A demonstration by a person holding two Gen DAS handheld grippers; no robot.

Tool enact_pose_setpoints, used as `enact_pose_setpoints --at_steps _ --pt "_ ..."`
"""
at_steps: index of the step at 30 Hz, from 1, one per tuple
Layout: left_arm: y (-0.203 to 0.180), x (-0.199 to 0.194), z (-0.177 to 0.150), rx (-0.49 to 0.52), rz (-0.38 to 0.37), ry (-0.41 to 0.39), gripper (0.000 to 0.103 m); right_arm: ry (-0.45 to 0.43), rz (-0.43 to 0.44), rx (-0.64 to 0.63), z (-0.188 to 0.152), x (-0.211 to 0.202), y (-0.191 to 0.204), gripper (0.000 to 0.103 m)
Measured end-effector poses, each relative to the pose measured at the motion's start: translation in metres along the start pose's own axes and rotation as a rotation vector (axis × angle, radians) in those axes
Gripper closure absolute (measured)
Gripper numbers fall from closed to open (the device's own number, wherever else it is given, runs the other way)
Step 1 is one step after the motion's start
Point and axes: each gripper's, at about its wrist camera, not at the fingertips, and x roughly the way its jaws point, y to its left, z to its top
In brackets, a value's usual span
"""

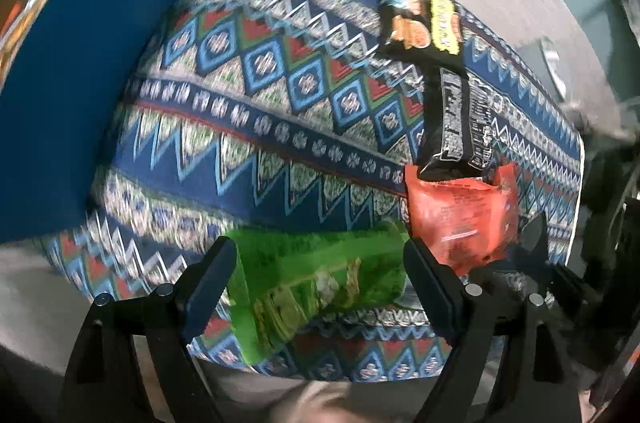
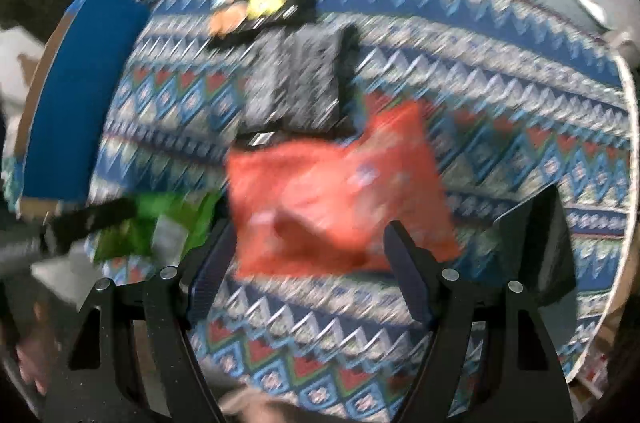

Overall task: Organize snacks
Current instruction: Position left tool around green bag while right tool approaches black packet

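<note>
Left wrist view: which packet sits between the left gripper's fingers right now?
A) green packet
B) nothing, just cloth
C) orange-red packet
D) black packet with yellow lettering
A: in the left wrist view the green packet lies on the patterned cloth between the spread fingers of the left gripper, while the orange-red packet sits off to the right of them.

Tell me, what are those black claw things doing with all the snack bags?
A person holds a claw-like gripper in each hand, sorting snacks on a patterned cloth. The left gripper hangs open around a green snack bag; whether its pads touch the bag is unclear. The right gripper hangs open over an orange bag. Beyond these lie a black bag and a black-and-yellow bag, in a rough row. A blue box waits beside the cloth.
</note>
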Motion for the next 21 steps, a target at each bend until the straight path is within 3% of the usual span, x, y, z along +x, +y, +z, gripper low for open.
enact_pose_setpoints --at_steps 3,7,11,15,18,21 --pt "-0.004 -0.003 0.008 0.088 0.013 -0.015 0.016 0.039 0.031 -0.048 -0.01 0.007 0.014 0.027" --pt "-0.012 0.0 0.016 0.21 -0.012 0.039 0.016 0.083 0.04 -0.097 -0.014 0.018 0.029 0.027" --pt "-0.014 0.0 0.019 0.267 -0.042 0.062 0.016 0.103 0.025 -0.11 -0.014 0.025 0.034 0.027" --pt "-0.015 0.0 0.017 0.336 -0.037 0.062 0.016 0.093 -0.009 -0.097 -0.01 0.029 0.036 0.027" --pt "-0.014 -0.003 0.016 0.356 -0.083 0.076 0.016 0.074 -0.004 -0.076 -0.007 0.019 0.029 0.027" --pt "-0.019 -0.005 0.015 0.447 -0.111 0.11 0.016 0.036 -0.033 -0.058 -0.004 0.004 0.02 0.027"
